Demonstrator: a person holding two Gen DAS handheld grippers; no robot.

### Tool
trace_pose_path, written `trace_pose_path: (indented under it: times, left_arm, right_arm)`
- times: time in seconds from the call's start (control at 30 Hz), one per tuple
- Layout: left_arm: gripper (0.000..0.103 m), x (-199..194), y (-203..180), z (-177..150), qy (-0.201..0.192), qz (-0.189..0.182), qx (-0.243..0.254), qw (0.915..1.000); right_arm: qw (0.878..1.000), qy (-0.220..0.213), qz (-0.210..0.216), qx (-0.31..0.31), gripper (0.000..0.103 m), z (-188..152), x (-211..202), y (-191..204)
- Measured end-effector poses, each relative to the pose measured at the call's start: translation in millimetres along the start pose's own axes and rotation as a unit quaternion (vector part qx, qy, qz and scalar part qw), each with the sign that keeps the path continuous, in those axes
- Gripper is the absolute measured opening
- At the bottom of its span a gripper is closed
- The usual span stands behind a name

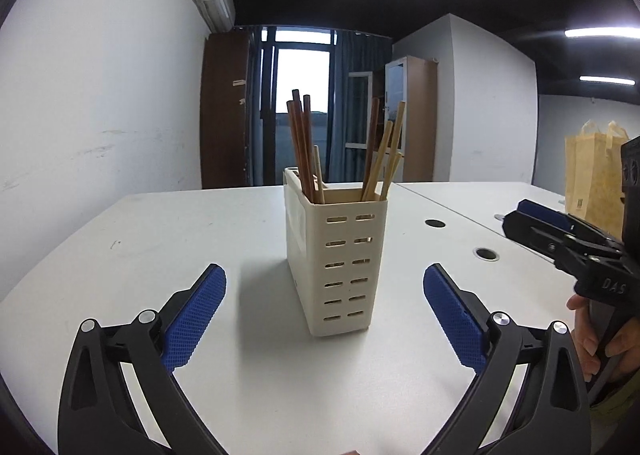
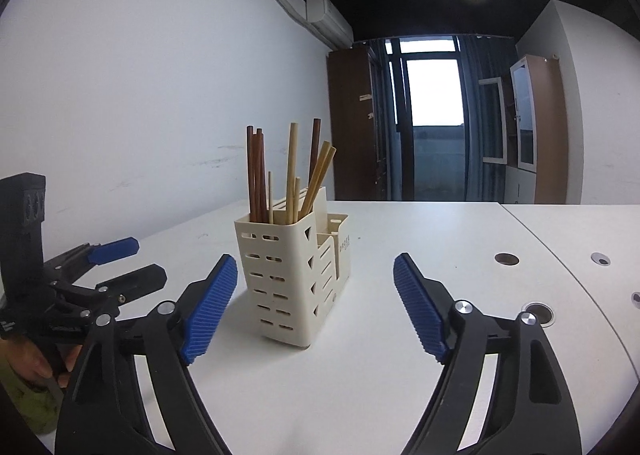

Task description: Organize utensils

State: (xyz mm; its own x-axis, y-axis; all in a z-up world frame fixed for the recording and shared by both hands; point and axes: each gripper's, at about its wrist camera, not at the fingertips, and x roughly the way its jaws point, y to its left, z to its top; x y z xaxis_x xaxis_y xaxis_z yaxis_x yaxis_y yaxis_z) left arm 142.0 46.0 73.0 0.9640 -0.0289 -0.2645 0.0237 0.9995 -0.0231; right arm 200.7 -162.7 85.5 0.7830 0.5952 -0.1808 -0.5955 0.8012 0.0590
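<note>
A white-walled room with a window (image 2: 436, 95) at the far end holds a white table (image 1: 160, 239), bare around the cream holder (image 1: 336, 259) that stands upright mid-table, well in from every edge, with only a yellow bag (image 1: 592, 175) far off to the right. The holder's narrow slotted end faces the cameras, its long side running away from them, and its brown and pale chopsticks (image 1: 304, 143) stand upright, leaning slightly. The left gripper (image 1: 324, 307) and right gripper (image 2: 316, 295) are both spread wide and empty, just short of the holder.

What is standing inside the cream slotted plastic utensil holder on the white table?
Dark brown chopsticks and pale bamboo chopsticks stand inside the cream slotted plastic utensil holder. Its walls hide their lower ends and the holder's bottom.
</note>
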Motion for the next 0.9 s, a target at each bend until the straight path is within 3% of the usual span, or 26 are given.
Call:
trace_pose_path:
  times: [0.27, 0.5, 0.9]
  left_arm:
    - [0.097, -2.9, -5.5, -3.7, 0.015, -0.014, 0.0, 0.9998]
    - [0.097, -6.5, -13.1, -5.9, 0.019, -0.002, 0.008, 0.9998]
    - [0.097, -8.2, -12.1, -6.3, 0.02, 0.017, 0.011, 0.9996]
  right_arm:
    - [1.0, 0.009, 0.002, 0.003, 0.091, -8.9, 6.0, -2.4]
    - [1.0, 0.015, 0.005, -0.005, 0.096, -14.6, 7.7, -0.8]
    - [1.0, 0.016, 0.007, -0.003, 0.097, -18.3, 5.8, -1.9]
